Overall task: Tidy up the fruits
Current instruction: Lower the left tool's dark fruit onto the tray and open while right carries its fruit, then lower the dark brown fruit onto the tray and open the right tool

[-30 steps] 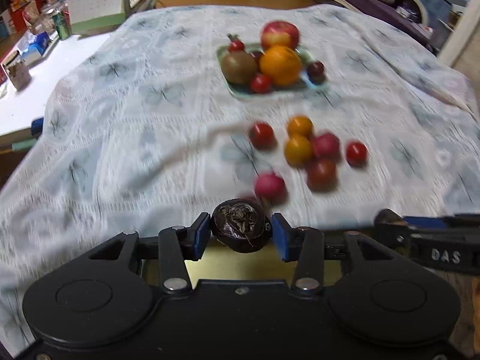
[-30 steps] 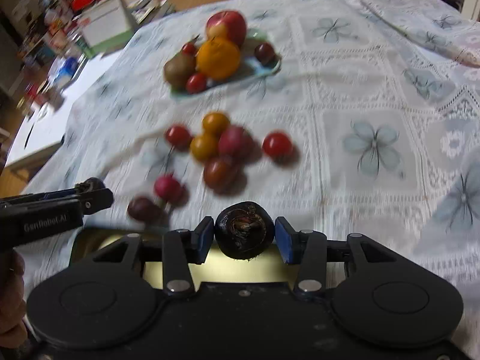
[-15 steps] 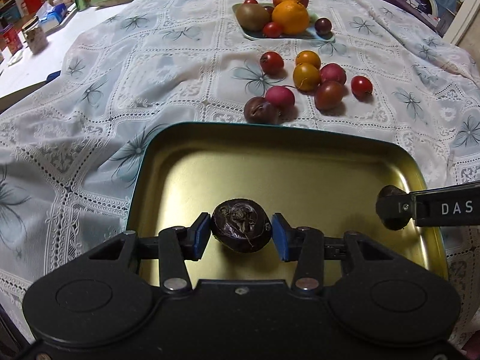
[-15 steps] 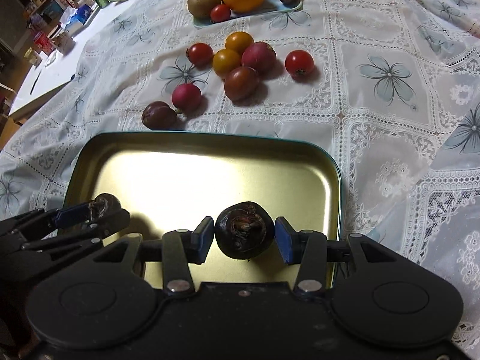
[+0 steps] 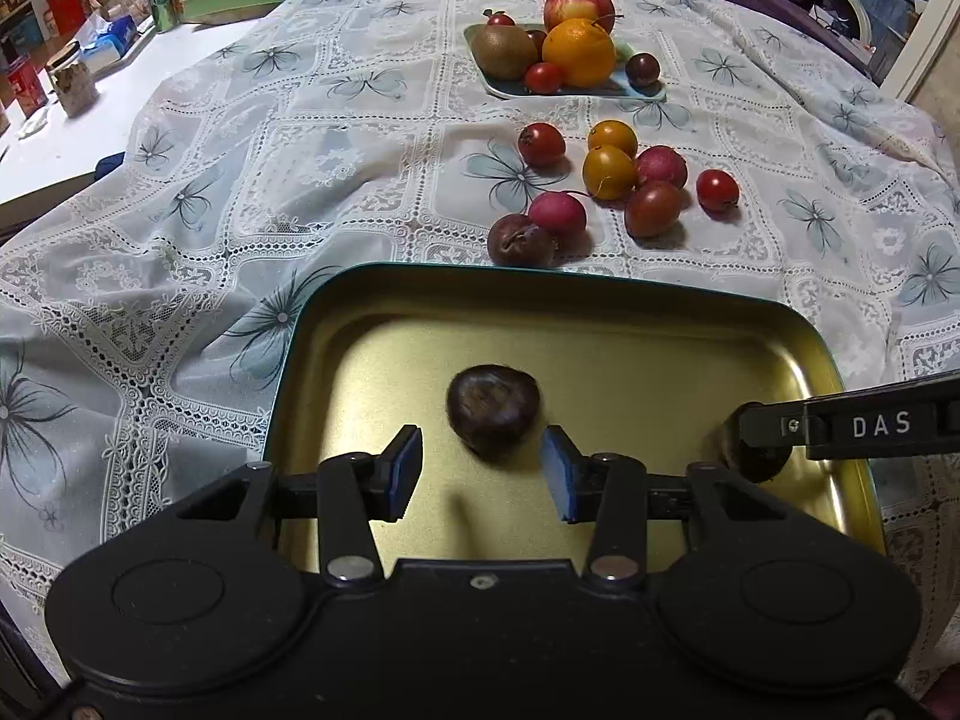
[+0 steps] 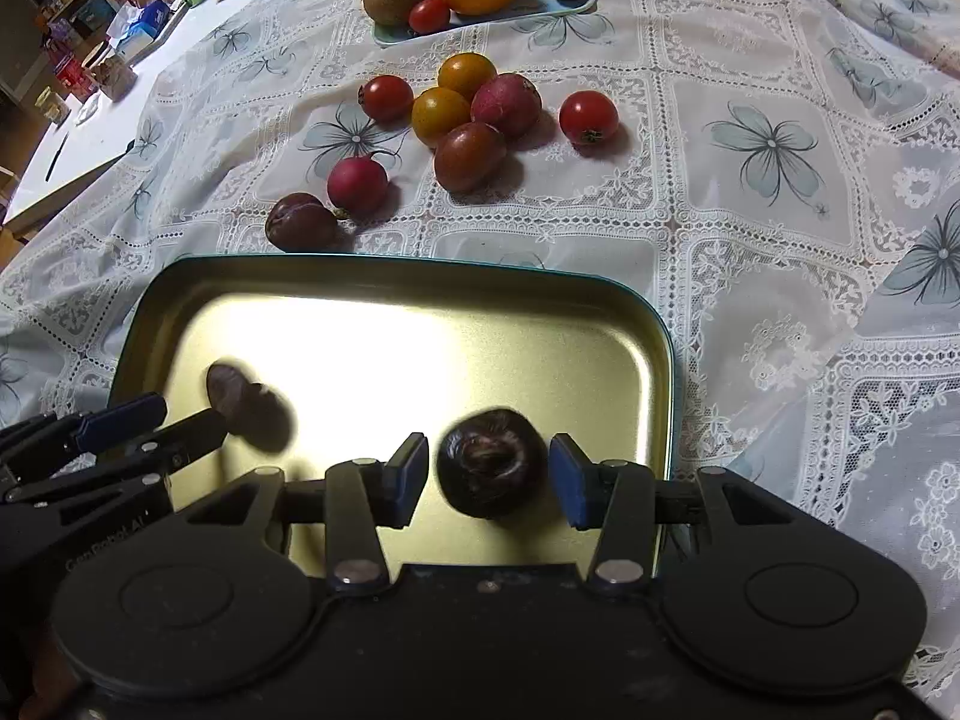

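A gold tray (image 5: 600,312) (image 6: 384,288) lies on the lace tablecloth just in front of me. My left gripper (image 5: 480,471) is open; a dark chestnut-like fruit (image 5: 492,408) lies blurred in the tray just beyond its fingertips, free of them. My right gripper (image 6: 489,480) is open too; a second dark fruit (image 6: 491,462) sits between its spread pads without contact. That fruit also shows in the left wrist view (image 5: 750,450) beside the right gripper's finger. The first fruit shows in the right wrist view (image 6: 249,405).
Several loose small fruits (image 5: 609,171) (image 6: 468,114) lie beyond the tray: red, orange, pink and dark purple (image 5: 519,240). A pale plate (image 5: 510,90) (image 6: 480,21) at the back holds a kiwi, an orange, an apple and small fruits. A cluttered white surface (image 5: 60,120) is at left.
Both grippers have opened and let go of their dark fruits, which have dropped into the gold tray. Earlier both grippers moved back from the fruit pile to over the tray.
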Motion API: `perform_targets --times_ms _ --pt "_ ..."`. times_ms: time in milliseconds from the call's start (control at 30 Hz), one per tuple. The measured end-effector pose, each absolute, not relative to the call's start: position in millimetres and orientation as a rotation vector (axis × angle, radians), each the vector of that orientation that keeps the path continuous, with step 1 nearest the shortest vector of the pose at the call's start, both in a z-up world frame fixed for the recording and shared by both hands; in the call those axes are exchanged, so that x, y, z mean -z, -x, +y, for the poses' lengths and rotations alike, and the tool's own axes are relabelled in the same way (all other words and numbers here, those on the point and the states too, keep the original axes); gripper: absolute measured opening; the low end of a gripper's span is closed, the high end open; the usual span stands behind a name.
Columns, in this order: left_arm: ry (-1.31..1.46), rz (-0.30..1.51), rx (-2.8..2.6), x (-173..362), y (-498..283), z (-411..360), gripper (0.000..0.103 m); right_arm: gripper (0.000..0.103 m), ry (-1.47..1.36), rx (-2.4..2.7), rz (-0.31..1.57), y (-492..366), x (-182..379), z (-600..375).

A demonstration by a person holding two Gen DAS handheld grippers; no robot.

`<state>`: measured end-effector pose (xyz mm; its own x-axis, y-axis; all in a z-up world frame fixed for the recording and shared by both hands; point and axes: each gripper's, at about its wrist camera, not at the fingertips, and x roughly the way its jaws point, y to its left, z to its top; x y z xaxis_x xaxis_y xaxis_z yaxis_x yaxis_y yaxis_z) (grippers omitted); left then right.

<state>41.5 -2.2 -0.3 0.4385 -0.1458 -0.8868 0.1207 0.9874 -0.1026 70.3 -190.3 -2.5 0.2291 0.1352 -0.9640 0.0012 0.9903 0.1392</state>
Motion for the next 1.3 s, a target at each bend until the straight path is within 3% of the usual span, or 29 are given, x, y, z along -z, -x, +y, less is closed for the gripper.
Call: perform_targets --times_ms 1100,1300 --pt "0.023 1.120 0.154 0 -50 -3 0.052 0.048 -0.100 -0.076 1.412 -79 -3 -202" --pt "-0.001 1.102 0.147 -6 -63 -7 0.052 0.047 -0.034 -0.064 1.330 -89 -14 -205"
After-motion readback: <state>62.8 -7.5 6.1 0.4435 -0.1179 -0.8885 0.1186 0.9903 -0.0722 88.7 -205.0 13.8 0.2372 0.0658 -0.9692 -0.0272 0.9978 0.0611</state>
